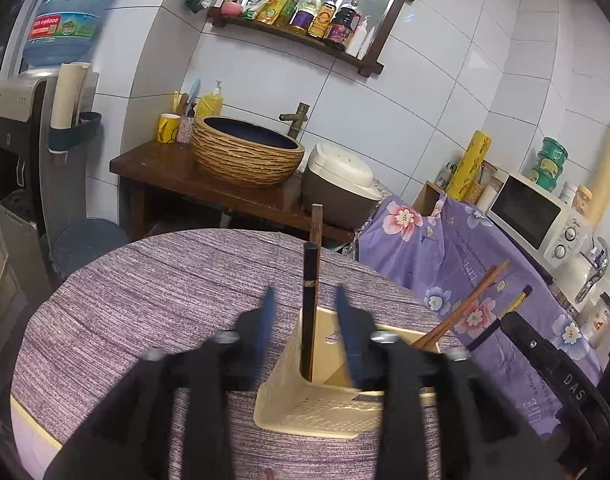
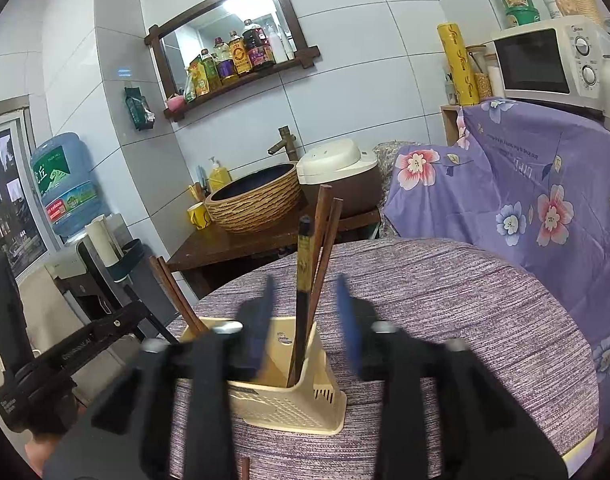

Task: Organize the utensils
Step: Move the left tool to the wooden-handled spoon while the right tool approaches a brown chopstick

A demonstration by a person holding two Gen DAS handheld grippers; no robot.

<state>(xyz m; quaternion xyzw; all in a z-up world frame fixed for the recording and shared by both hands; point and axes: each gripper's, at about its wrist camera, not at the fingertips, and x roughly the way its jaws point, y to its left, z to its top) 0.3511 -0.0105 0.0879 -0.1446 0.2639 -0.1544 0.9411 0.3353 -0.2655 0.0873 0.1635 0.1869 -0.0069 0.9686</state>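
A cream plastic utensil holder point(image 1: 329, 404) point(image 2: 289, 396) stands on the round table. In the left wrist view a black chopstick point(image 1: 309, 312) and a brown one point(image 1: 316, 224) stand in its left corner, with more brown chopsticks point(image 1: 465, 304) leaning right. In the right wrist view a black chopstick point(image 2: 303, 280) and brown ones point(image 2: 325, 240) stand in the right corner; two brown ones point(image 2: 173, 292) lean left. My left gripper point(image 1: 303, 300) is open, its blue fingers either side of the black chopstick without touching. My right gripper point(image 2: 303, 292) is open likewise, holding nothing.
The table has a purple woven cloth point(image 1: 145, 300). Behind it stand a wooden stand with a basin point(image 1: 247, 152), a rice cooker point(image 1: 341, 184), a floral-covered counter point(image 2: 525, 184) with a microwave point(image 2: 545, 60), and a water dispenser point(image 1: 25, 152).
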